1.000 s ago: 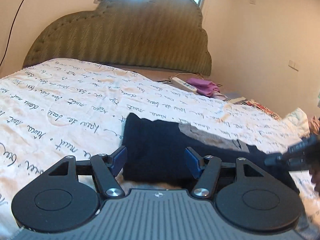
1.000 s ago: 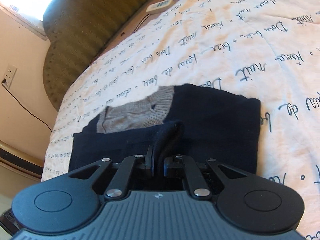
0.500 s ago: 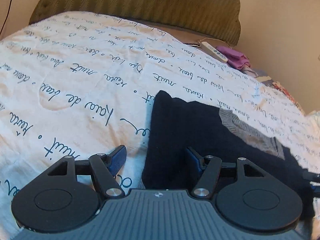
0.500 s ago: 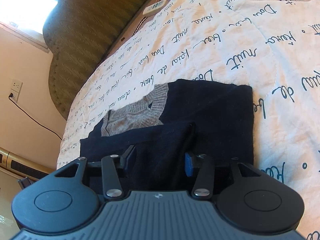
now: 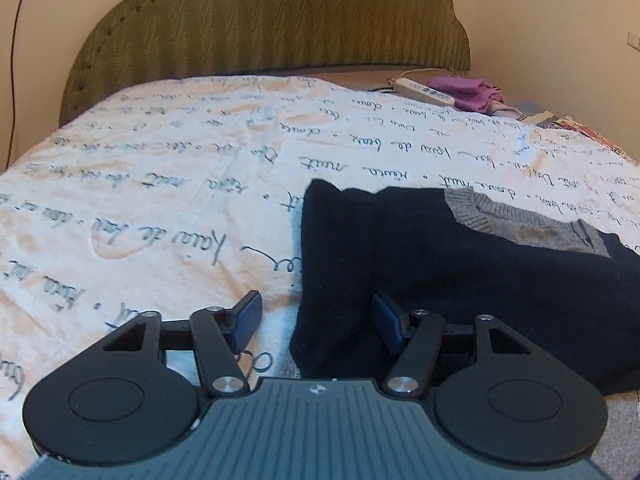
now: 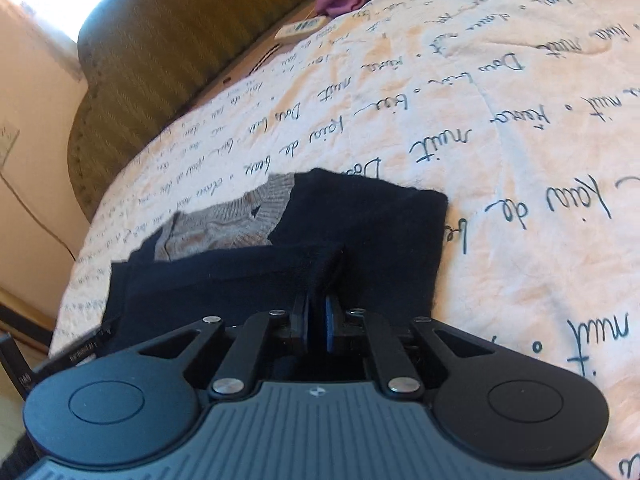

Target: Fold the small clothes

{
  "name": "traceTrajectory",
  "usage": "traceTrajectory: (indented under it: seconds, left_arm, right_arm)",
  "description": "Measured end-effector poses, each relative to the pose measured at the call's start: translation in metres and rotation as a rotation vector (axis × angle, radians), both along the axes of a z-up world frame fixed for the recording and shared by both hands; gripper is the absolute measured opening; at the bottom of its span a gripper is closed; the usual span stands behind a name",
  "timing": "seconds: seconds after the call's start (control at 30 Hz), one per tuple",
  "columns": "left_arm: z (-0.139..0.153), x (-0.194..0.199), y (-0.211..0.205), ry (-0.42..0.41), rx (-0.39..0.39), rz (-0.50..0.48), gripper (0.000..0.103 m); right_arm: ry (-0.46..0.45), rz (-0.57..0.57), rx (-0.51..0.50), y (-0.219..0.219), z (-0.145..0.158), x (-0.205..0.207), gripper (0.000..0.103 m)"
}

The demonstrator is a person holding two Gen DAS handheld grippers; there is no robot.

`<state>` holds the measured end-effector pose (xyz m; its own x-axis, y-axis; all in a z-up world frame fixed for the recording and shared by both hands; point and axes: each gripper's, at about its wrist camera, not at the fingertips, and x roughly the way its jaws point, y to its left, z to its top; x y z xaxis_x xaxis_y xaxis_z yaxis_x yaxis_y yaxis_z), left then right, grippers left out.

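The left gripper (image 5: 316,322), jaws wide apart, straddles the dark sweater's (image 5: 460,280) near corner, while the right gripper (image 6: 320,322) pinches its near fold, the sweater's length running along the bed's (image 5: 160,200) near edge.

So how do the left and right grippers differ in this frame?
The left gripper has its jaws apart and closing slightly around the near corner of the navy sweater, pads not pressing. The right gripper is shut on a pinched ridge of that sweater. Both have blue pads and point down at the same garment on the bedspread.
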<state>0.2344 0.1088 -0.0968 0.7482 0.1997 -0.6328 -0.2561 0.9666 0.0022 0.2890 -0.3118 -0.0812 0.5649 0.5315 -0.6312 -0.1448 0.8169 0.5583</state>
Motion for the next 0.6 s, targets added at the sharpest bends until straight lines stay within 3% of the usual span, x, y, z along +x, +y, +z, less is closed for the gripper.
traceTrajectory:
  seconds: [0.07, 0.17, 0.2, 0.3, 0.37, 0.47, 0.6]
  left_arm:
    - [0.012, -0.012, -0.005, -0.039, 0.047, 0.002, 0.060]
    - [0.030, -0.025, -0.023, -0.135, 0.101, -0.064, 0.073]
    - [0.033, -0.025, -0.033, -0.154, 0.112, -0.093, 0.081]
    - [0.031, -0.015, -0.065, -0.166, 0.142, -0.187, 0.093]
    - [0.020, -0.005, -0.083, -0.125, 0.165, -0.226, 0.093]
    - [-0.003, 0.010, -0.089, -0.017, 0.156, -0.245, 0.091]
    - [-0.014, 0.014, -0.063, 0.011, 0.028, -0.225, 0.094]
  right_arm:
    - [-0.064, -0.076, 0.009, -0.011, 0.014, -0.011, 0.011]
    - [-0.168, -0.075, -0.001, -0.004, 0.034, -0.027, 0.015]
    - [-0.183, -0.044, -0.019, 0.005, 0.037, -0.029, 0.024]
    - [-0.219, 0.055, -0.150, 0.049, 0.036, -0.033, 0.061]
    - [-0.234, 0.103, -0.202, 0.070, 0.029, -0.033, 0.061]
    - [-0.178, 0.119, -0.224, 0.078, 0.009, -0.026, 0.060]
    - [-0.253, 0.164, -0.300, 0.077, -0.007, -0.036, 0.059]
